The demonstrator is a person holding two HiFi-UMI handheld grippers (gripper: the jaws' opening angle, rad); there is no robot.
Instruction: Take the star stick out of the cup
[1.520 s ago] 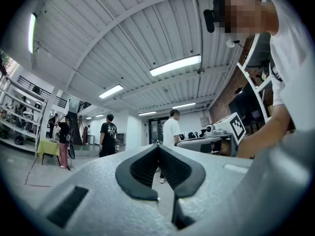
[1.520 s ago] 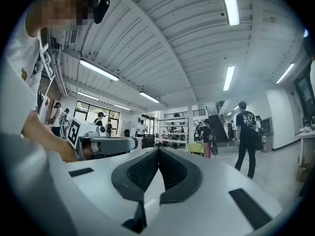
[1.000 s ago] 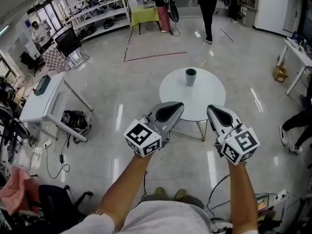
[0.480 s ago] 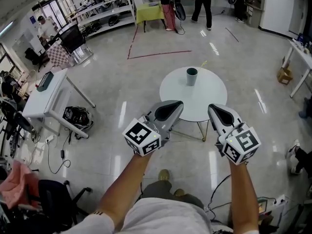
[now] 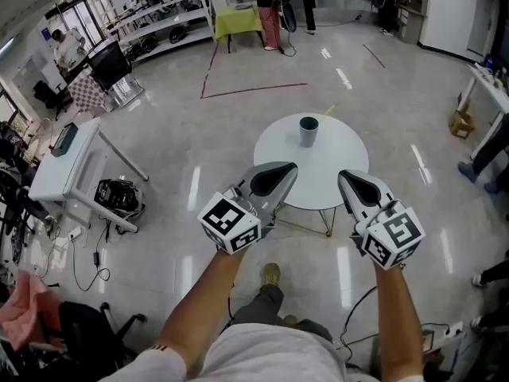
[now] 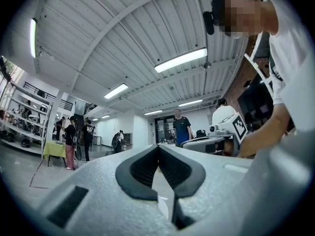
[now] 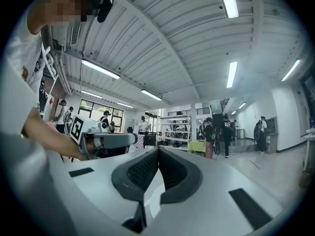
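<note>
While the person stands back from the round white table, the cup sits on its far half, well apart from both tools. Star stick: presumably inside the cup, but too small to make out from here.

Left gripper: jaws pressed together, nothing between them. Right gripper: the same, closed and empty. Both point toward the table, side by side, short of its near edge.

Risks, as judged:
- The jaws need opening before reaching in. Arriving closed could knock the light cup over or shove it toward the far edge.
- Pulling the stick at a slant could drag the cup along unless the other tool steadies it.
- The table stands on thin legs, so a bump could rock it.
</note>
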